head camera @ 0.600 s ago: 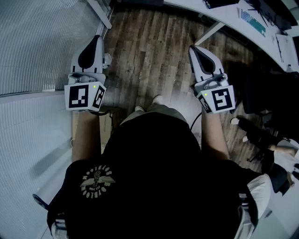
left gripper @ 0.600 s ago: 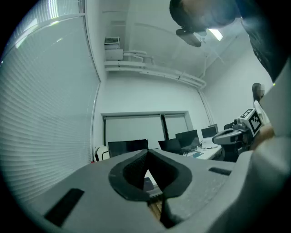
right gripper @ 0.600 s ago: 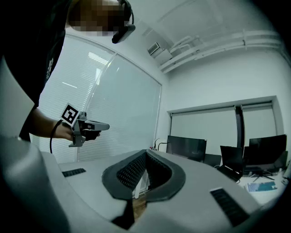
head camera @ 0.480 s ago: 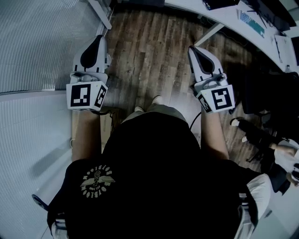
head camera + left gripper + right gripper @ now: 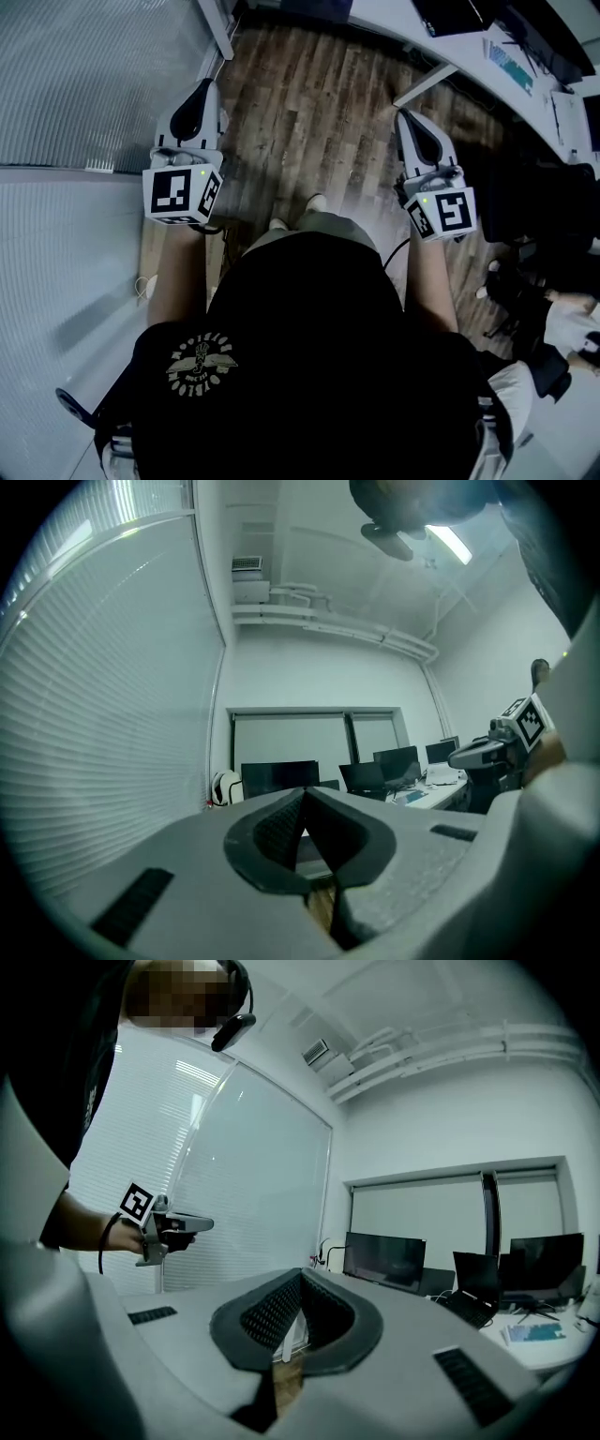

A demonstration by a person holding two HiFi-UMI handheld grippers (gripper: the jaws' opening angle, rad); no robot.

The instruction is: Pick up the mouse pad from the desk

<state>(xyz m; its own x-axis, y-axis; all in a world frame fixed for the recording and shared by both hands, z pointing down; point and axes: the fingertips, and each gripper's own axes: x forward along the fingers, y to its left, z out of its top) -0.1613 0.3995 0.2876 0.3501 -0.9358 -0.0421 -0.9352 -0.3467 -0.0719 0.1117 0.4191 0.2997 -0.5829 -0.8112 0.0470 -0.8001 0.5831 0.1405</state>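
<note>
Here, in the head view, the left gripper (image 5: 206,86) and the right gripper (image 5: 405,116) are held out level in front of the person (image 5: 309,356), over a wooden floor (image 5: 309,103) and well apart from each other. Each has its jaws together with nothing between them. A glass wall with blinds (image 5: 84,84) runs to the left of the left gripper. A white desk (image 5: 441,45) stands ahead and to the right of the right gripper. On it lies a flat rectangle with a teal pattern, apparently the mouse pad (image 5: 506,44), well apart from both grippers and touched by neither.

In the left gripper view the two dark ribbed pads (image 5: 277,832) meet at the tip, so this gripper is closed and empty. Beyond the tip, a row of dark monitors (image 5: 279,775) stands below a shaded window (image 5: 286,738). To the right of the jaws the right gripper shows, pointing the same way. The desk stretches behind it, and a small teal patch lies on the desk far beyond the tip.

In the right gripper view the jaws are likewise pressed together and hold nothing, and a sliver of floor shows below them. The left gripper is off to the left, in front of the glass wall. Ahead stands a monitor. Low at the far right, the teal pad lies flat on the desk, well apart from the jaws.
</note>
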